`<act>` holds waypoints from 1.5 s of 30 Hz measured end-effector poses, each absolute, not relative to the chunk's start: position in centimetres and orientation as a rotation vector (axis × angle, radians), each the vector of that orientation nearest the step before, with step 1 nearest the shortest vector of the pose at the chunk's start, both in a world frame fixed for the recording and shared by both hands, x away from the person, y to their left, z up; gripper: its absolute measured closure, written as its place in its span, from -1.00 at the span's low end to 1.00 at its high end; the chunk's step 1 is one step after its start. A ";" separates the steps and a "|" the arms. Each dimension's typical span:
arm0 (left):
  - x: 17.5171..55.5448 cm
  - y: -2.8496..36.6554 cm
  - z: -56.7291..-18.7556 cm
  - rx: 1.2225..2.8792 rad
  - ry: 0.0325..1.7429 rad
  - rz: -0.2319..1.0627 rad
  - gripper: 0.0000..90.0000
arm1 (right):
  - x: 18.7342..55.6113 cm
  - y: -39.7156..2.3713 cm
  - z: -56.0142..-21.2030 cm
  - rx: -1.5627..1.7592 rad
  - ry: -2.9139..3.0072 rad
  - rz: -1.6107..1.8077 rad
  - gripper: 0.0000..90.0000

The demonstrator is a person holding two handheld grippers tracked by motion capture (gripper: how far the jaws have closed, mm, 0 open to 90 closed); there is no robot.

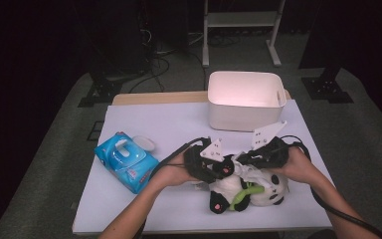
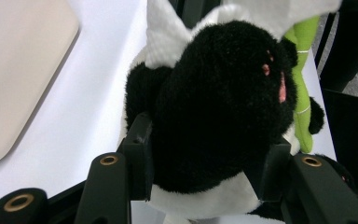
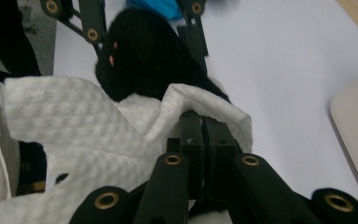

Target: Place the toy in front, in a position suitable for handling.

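Note:
A black and white panda plush (image 1: 267, 191) with a green strip (image 1: 243, 195) lies at the table's near middle. My left gripper (image 1: 224, 168) comes in from the left, and its jaws press on both sides of the panda's black paw (image 2: 223, 107), which bears small pink marks. My right gripper (image 1: 243, 160) comes in from the right, shut on a fold of a white textured wipe (image 3: 74, 121). The wipe drapes against that paw (image 3: 144, 60). In the right gripper view, its own jaws (image 3: 203, 135) meet flat on the cloth.
A white tub (image 1: 246, 99) stands at the back of the white table (image 1: 179, 124). A blue pack of wipes (image 1: 125, 160) lies at the left, with a small white oval lid (image 1: 144, 143) beside it. The table's near edge runs just below the panda.

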State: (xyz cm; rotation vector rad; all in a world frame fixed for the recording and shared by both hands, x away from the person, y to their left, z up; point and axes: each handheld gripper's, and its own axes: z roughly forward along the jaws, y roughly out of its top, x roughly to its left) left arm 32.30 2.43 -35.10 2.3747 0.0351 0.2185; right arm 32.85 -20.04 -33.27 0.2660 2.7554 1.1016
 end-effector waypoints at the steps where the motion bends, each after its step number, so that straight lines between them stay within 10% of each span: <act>1: 32.3 2.4 -35.1 2.374 0.035 0.217 0.12 | 32.8 -20.3 -33.3 0.272 2.757 1.091 0.93; 45: 33.1 1.7 -34.9 2.392 0.093 0.184 0.12 | 30.8 -19.2 -30.4 0.153 2.709 1.262 0.93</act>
